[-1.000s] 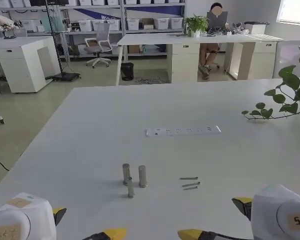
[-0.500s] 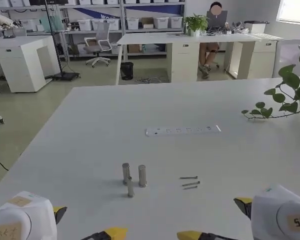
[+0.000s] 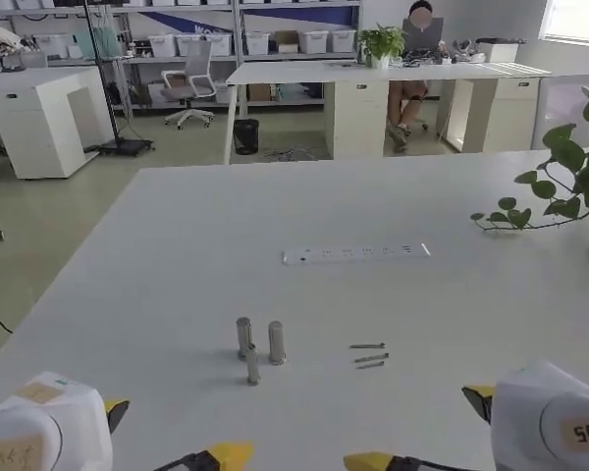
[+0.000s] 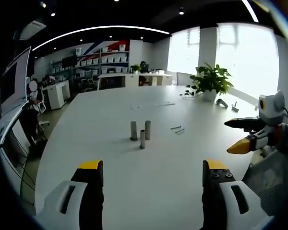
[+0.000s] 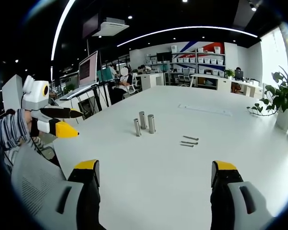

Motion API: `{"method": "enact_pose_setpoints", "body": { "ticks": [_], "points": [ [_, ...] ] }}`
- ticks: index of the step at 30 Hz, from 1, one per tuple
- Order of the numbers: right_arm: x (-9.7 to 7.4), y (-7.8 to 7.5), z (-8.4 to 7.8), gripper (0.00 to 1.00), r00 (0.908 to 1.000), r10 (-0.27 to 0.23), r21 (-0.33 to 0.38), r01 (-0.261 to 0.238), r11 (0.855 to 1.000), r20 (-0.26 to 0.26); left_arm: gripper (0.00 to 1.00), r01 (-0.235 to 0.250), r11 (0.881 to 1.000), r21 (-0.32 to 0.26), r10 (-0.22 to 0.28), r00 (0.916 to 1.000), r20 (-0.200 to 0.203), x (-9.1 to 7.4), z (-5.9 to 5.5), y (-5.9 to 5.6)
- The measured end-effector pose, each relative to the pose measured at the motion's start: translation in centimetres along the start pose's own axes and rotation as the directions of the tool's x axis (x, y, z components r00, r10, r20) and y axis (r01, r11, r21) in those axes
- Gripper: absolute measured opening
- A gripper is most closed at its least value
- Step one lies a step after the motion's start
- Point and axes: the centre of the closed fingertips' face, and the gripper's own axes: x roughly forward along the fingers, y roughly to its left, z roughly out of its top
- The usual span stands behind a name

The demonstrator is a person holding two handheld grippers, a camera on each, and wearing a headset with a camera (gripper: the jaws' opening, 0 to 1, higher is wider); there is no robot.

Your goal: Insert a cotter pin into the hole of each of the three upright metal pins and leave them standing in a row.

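Three pins stand upright in a tight cluster (more a triangle than a row) on the surface, and none seems to have anything through its hole. Three cotter pins lie loose just to their right. By the look of it no insertion is done and all three remain. The left hand-held gripper and right hand-held gripper hover at the near edge, jaws wide apart and empty. One power strip lies beyond

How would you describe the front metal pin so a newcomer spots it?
On the white table, look nearer the person than the long power strip, where three metal pins stand left of three cotter pins. The front pin stands alone, nearer the person than the other pair.
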Motion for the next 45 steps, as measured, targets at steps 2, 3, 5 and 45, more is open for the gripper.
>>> {"method": "enact_pose_setpoints", "body": {
  "ticks": [2,3,5,45],
  "points": [
    [0.0,0.2,-0.1,0.96,0.9999,0.012,0.004,-0.012,1.0,-0.007,0.82,0.0,1.0,0.011,0.0,1.0,0.003,0.2,0.1,0.1],
    [0.1,0.2,-0.2,0.96,0.9997,0.019,0.005,-0.019,1.0,-0.015,0.81,-0.002,1.0,0.015,0.002,1.0,0.001,0.5,0.1,0.2],
    [0.1,0.3,-0.4,0.96,0.9995,0.024,0.0,-0.024,1.0,-0.021,0.8,0.003,1.0,0.031,-0.003,1.0,-0.005,0.8,0.2,0.3],
    [3.3,-1.6,-0.6,0.82,0.9961,0.088,0.061,-0.088,0.994,0.003,0.41,0.145,0.98,0.136,-0.138,0.9883,-0.066,15.2,0.5,2.6]
  ]
}}
